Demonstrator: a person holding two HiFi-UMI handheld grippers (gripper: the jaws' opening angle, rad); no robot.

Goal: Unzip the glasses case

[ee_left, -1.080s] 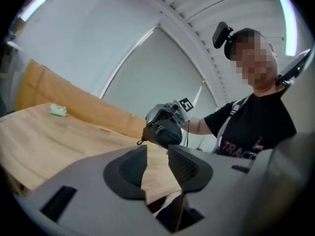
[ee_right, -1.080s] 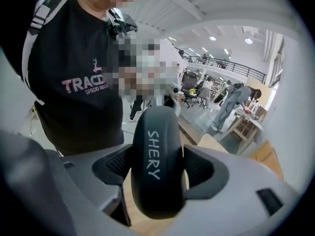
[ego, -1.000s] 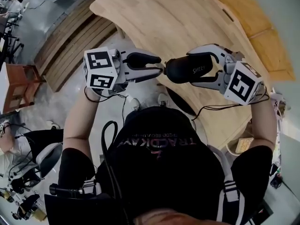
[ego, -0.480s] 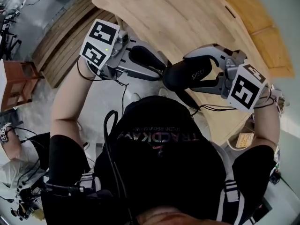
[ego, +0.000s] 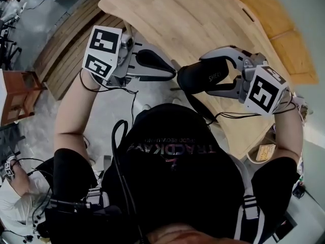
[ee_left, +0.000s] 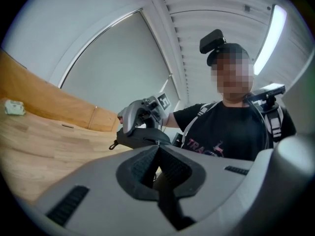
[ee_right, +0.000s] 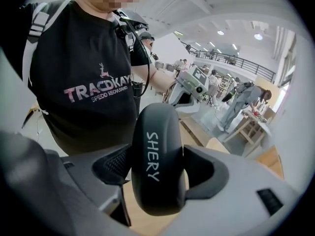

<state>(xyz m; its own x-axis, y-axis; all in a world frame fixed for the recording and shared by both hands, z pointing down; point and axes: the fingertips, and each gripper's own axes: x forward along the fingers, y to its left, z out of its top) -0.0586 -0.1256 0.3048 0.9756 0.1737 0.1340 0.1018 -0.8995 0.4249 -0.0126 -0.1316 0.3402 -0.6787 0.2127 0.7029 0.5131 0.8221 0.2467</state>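
Right claw (ee_right: 158, 171) clamps the black glasses case (ego: 199, 77) across its middle, aloft above the table (ego: 203, 19) edge. Left claw (ego: 173, 75) has just closed, tips together at the case's end; whether they pinch the zip pull is unclear.

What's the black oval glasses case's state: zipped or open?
Looks closed: the black oval glasses case, clamped in the right gripper, shows no gap between halves; its zipper is too small to read.

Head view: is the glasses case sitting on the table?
No, the right gripper holds the black glasses case clamped between its jaws, in the air, off the wooden table.
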